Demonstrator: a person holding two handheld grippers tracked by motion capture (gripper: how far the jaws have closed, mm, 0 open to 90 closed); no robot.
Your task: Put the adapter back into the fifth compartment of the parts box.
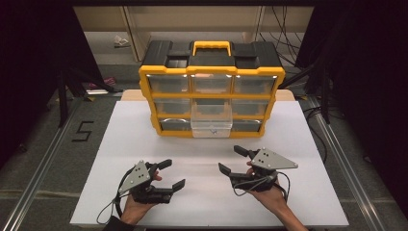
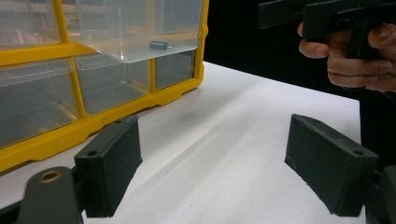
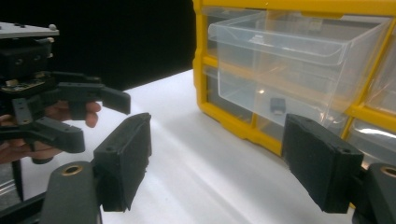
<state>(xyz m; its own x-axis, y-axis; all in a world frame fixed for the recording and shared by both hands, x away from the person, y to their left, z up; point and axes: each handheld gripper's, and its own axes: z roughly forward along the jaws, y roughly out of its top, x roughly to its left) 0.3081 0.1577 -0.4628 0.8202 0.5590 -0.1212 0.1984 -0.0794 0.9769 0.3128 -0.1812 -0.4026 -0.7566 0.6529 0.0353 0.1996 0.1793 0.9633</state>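
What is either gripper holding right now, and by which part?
Nothing. The left gripper and right gripper are both open above the white table, with only bare space between their jaws.

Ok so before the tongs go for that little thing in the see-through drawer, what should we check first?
1. Drawer pulled out: ok. The clear middle drawer sticks out from the yellow organizer.
2. Something inside to grab: ok. A small dark part lies on the drawer's floor.
3. Left tongs ready: ok, jaws spread wide with nothing between them.
4. Right tongs ready: ok, also open and holding nothing.
5. Path to the drawer: ok. Only bare white tabletop lies between the tongs and the organizer.
6. What the part is and how it will grip: cannot tell, it is too small and seen through plastic.
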